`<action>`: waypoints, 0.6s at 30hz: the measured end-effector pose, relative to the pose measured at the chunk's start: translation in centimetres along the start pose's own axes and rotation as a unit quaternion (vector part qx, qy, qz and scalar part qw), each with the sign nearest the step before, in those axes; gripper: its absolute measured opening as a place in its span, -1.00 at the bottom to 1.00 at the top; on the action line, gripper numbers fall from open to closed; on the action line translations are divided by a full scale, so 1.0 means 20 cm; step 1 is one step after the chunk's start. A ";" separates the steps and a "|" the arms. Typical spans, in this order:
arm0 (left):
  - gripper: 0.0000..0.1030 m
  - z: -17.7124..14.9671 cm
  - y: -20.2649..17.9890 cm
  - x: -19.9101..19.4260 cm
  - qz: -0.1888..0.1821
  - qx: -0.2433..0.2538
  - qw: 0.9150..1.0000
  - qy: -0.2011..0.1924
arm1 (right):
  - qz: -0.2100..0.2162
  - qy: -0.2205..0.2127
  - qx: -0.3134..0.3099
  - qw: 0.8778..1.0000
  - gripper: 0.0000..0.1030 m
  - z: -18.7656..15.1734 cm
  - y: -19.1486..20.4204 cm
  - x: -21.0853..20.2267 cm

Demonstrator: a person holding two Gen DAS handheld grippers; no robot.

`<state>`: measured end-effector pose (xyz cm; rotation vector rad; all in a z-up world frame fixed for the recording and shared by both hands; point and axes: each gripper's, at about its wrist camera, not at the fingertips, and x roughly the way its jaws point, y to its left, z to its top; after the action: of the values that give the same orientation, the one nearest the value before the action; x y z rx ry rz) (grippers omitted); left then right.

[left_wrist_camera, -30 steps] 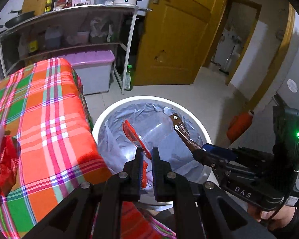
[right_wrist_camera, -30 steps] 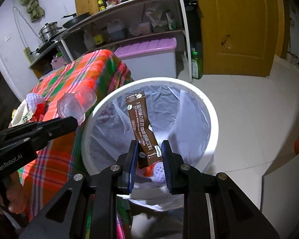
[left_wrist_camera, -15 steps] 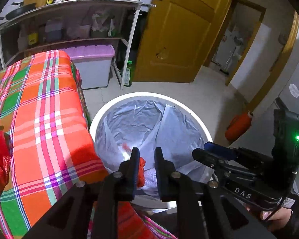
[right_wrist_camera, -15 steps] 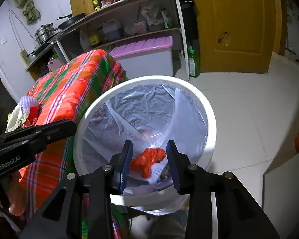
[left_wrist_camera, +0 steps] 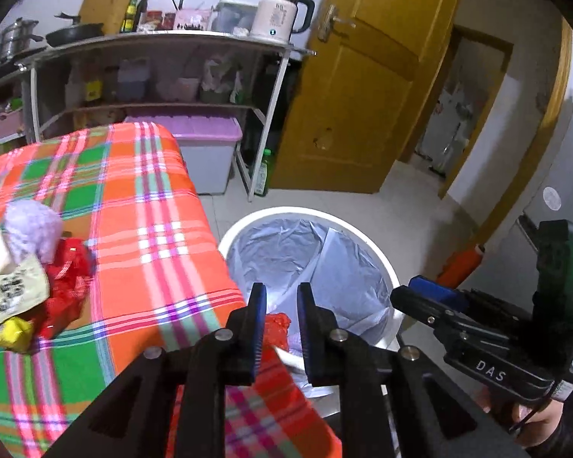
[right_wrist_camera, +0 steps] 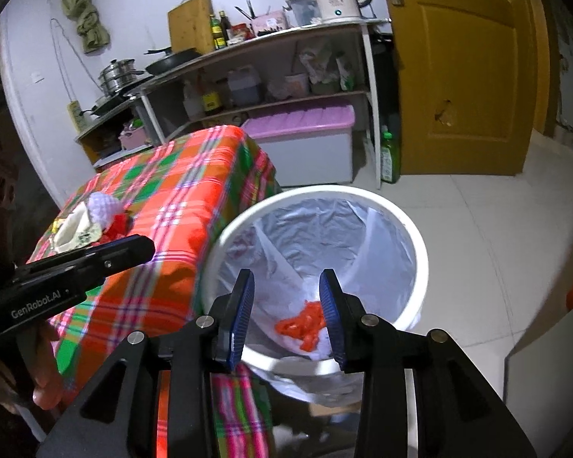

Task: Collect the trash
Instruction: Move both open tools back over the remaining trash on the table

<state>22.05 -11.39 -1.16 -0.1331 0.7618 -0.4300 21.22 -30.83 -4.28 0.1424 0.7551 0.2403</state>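
Both grippers' fingers [right_wrist_camera: 326,297] hang apart (nothing held) over the bin [right_wrist_camera: 416,244].

I saw a dim, cool-lit room through both fisheye lenses, with black vignetting in the corners and straight lines bowed. A bright glare sat on the bin liner [left_wrist_camera: 286,252]. The tablecloth [right_wrist_camera: 179,191] was smeared by motion blur, and nearby edges looked soft.
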 end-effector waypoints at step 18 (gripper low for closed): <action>-0.70 -0.20 0.20 -0.45 0.066 0.001 0.996 -0.061 | 0.081 -0.032 -0.068 0.994 0.06 -0.02 0.43 -0.11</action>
<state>14.79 -3.77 0.61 -0.1066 0.6451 -0.2946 17.93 -23.19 -1.29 0.0811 0.6624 0.4387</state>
